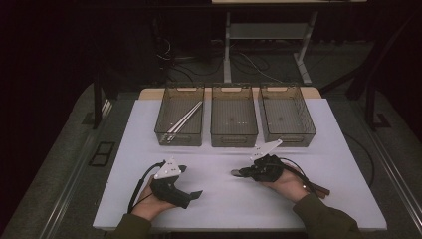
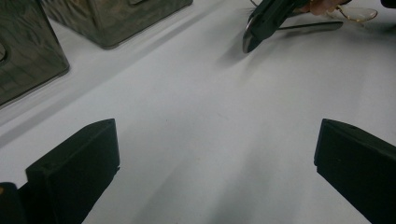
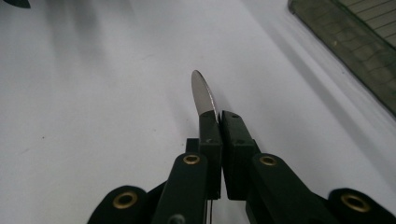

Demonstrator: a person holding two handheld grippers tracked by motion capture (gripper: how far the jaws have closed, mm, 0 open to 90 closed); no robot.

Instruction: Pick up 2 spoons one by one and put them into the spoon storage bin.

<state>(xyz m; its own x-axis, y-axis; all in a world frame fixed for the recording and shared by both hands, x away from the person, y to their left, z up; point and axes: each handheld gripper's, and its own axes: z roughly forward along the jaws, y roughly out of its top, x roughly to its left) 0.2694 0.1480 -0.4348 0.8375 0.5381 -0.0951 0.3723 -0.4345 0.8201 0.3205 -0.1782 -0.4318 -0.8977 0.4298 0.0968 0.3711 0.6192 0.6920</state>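
My right gripper (image 1: 242, 173) rests low over the white table (image 1: 219, 209), pointing left, shut on a thin metal utensil (image 1: 234, 173). In the right gripper view the jaws (image 3: 219, 115) are pressed together on it, and its flat rounded end (image 3: 201, 93) sticks out ahead, just above the table. My left gripper (image 1: 191, 181) rests at the front left, open, with bare table between its wide jaws (image 2: 215, 158). Its view looks across at the right gripper (image 2: 266, 18) and the utensil's tip (image 2: 249, 39). A spoon-like piece (image 2: 357, 14) lies beside that hand.
Three translucent bins stand in a row at the back of the table: left (image 1: 180, 134), middle (image 1: 234, 137), right (image 1: 287, 135). The left bin holds long metal sticks (image 1: 185, 117). A cable (image 1: 311, 183) trails right of the right hand.
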